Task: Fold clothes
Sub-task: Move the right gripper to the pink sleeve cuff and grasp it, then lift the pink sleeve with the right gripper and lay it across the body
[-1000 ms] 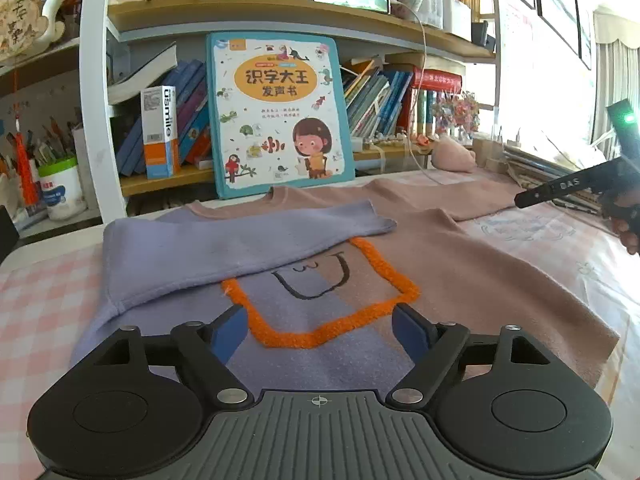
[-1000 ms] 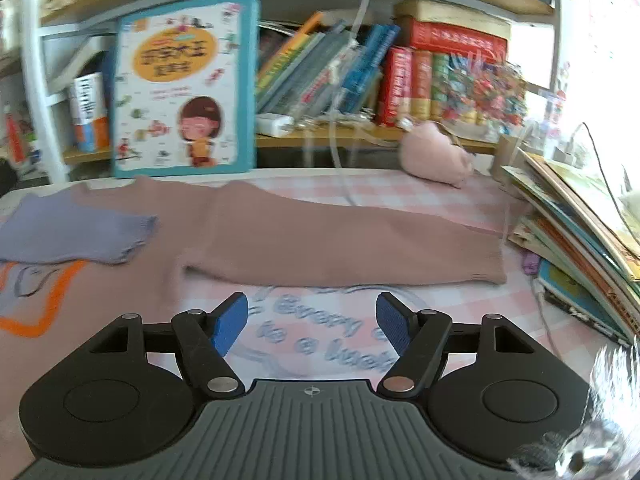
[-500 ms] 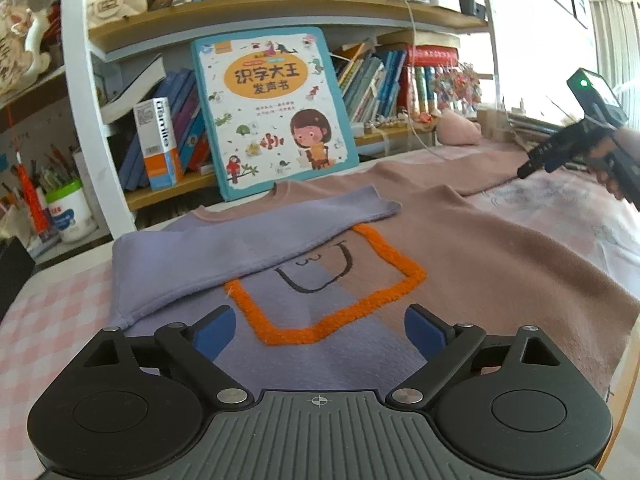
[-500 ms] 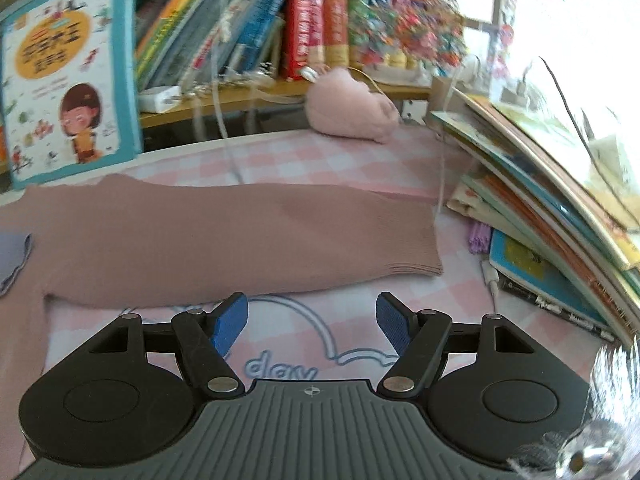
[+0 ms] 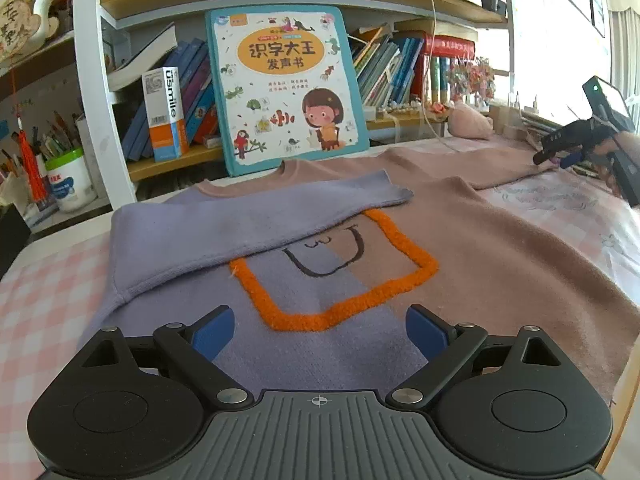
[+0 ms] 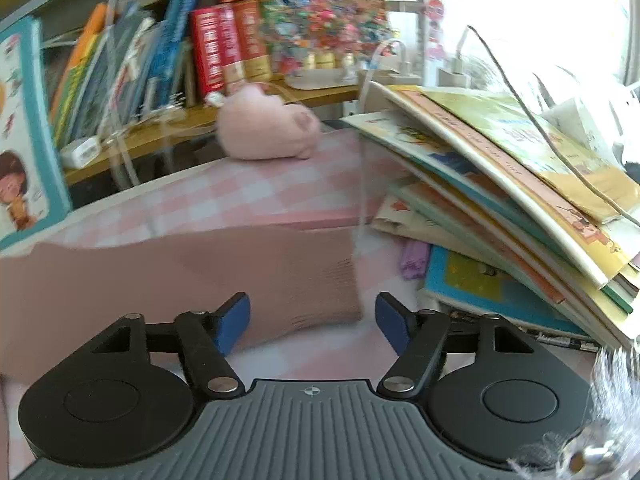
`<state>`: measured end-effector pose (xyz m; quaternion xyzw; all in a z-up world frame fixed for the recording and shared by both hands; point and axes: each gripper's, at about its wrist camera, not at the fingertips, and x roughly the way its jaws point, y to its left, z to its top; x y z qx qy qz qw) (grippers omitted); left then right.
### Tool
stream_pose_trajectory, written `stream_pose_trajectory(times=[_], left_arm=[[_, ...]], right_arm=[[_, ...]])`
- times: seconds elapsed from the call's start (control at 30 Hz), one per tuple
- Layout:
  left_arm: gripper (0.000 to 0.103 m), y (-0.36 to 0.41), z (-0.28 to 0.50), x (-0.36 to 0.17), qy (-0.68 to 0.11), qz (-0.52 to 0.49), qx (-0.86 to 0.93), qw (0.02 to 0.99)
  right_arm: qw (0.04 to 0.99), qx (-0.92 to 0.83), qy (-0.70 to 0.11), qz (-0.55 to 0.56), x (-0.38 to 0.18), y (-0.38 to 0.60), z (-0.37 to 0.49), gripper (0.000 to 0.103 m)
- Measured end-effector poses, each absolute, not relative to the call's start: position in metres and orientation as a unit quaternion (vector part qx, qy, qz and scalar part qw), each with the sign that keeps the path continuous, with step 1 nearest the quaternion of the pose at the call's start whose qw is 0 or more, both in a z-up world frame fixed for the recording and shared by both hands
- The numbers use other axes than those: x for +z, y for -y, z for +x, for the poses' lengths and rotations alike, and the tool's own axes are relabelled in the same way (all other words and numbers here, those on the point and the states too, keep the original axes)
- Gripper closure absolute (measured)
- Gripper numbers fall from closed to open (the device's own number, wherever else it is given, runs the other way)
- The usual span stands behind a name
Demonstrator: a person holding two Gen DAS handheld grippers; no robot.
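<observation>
A purple and pink sweater (image 5: 460,256) with an orange square outline lies flat on the checked table. Its purple sleeve (image 5: 256,220) is folded across the chest. Its pink sleeve (image 6: 200,272) stretches out to the right, and its ribbed cuff (image 6: 336,284) lies just in front of my open right gripper (image 6: 312,318). My left gripper (image 5: 319,330) is open and empty over the sweater's lower hem. The right gripper also shows in the left wrist view (image 5: 560,148) at the far right, by the pink sleeve's end.
A leaning stack of picture books (image 6: 500,200) sits close to the right of the cuff. A pink plush toy (image 6: 268,128) lies behind it. A bookshelf with a big children's book (image 5: 284,84) runs along the back. A white cable (image 6: 360,168) hangs near the cuff.
My right gripper has travelled right along the pink sleeve to its cuff and come closer to it. My left gripper has stayed over the hem with little movement.
</observation>
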<state>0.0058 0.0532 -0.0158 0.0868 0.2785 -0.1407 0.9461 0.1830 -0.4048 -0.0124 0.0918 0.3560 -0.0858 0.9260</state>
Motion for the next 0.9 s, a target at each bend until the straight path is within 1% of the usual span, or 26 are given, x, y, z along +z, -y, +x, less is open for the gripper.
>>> stream_pose_trajectory(times=[0.03,0.07,0.27,0.3,0.33,0.37,0.4,0.43,0.47,0.6,0.9], left_arm=[[0.008,-0.052,0.006,-0.016,-0.280,0.091,-0.141,0.945],[0.008,-0.050,0.006,-0.017,-0.281,0.095,-0.141,0.944],[0.008,-0.041,0.005,-0.019,-0.285,0.121,-0.145,0.940],[0.008,-0.041,0.005,-0.019,-0.285,0.123,-0.145,0.939],[0.008,-0.040,0.005,-0.019,-0.285,0.125,-0.145,0.939],[0.008,-0.040,0.005,-0.019,-0.285,0.126,-0.145,0.939],[0.008,-0.040,0.005,-0.019,-0.285,0.126,-0.145,0.939],[0.008,-0.040,0.005,-0.019,-0.285,0.126,-0.146,0.939],[0.008,-0.040,0.006,-0.019,-0.285,0.125,-0.146,0.939],[0.008,-0.039,0.005,-0.020,-0.284,0.127,-0.145,0.939],[0.008,-0.035,0.002,-0.019,-0.277,0.138,-0.149,0.939]], right_arm=[[0.925,-0.088,-0.357,0.097,-0.013,0.408,0.185,0.040],[0.924,-0.088,-0.358,0.100,-0.015,0.411,0.187,0.047],[0.929,-0.079,-0.355,0.075,-0.020,0.403,0.191,0.058],[0.929,-0.076,-0.354,0.072,-0.021,0.402,0.192,0.062],[0.930,-0.067,-0.353,0.076,-0.021,0.401,0.192,0.075],[0.930,-0.060,-0.353,0.080,-0.020,0.401,0.192,0.080],[0.930,-0.058,-0.353,0.079,-0.020,0.399,0.192,0.081],[0.931,-0.057,-0.352,0.075,-0.020,0.397,0.192,0.085],[0.932,-0.055,-0.352,0.072,-0.019,0.396,0.191,0.092],[0.936,-0.054,-0.343,0.054,-0.007,0.384,0.186,0.093],[0.957,-0.011,-0.288,-0.002,0.058,0.348,0.161,0.093]])
